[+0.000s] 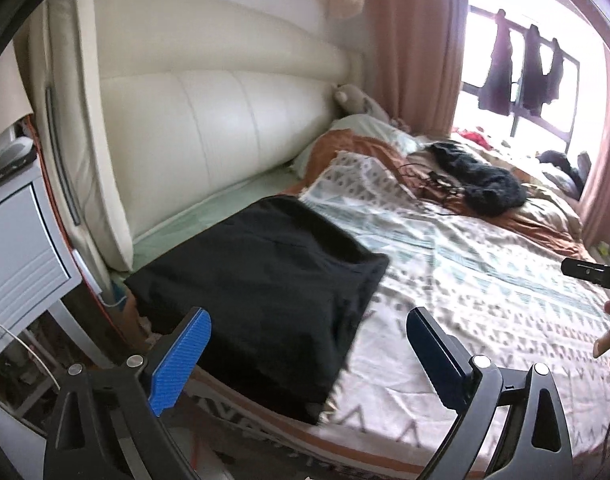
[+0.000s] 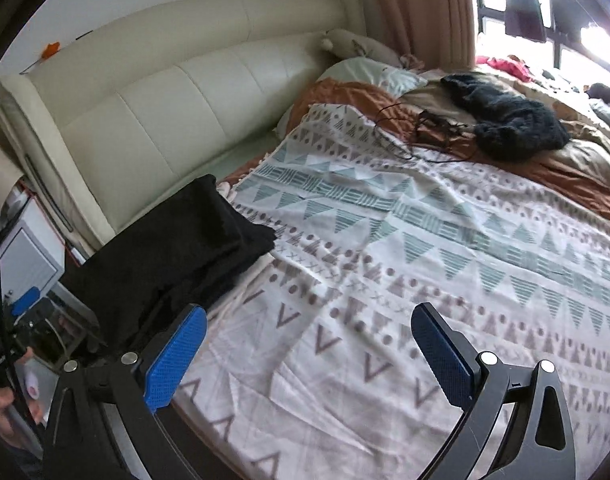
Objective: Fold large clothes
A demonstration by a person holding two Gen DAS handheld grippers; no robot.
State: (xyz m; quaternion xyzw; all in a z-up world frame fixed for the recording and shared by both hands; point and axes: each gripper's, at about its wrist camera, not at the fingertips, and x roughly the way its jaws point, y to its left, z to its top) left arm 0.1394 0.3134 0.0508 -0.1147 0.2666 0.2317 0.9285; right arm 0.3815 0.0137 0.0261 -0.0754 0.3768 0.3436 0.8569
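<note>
A folded black garment (image 1: 261,284) lies flat at the near left corner of the bed, partly over the edge; in the right wrist view the same black garment (image 2: 177,252) sits to the left. My left gripper (image 1: 309,320) hovers above the garment's near edge, open, with nothing between its blue pads. My right gripper (image 2: 309,316) hangs over the patterned bedspread (image 2: 385,280), open and empty, to the right of the garment. The other gripper (image 2: 25,304) and a hand show at the left edge of the right wrist view.
A cream padded headboard (image 1: 209,120) stands behind the bed. A white nightstand (image 1: 21,252) is at the left. A black fuzzy garment (image 1: 481,184) and cables (image 2: 433,128) lie on the rumpled brown duvet farther back. Pink curtains (image 1: 417,40) frame a bright window with hanging clothes.
</note>
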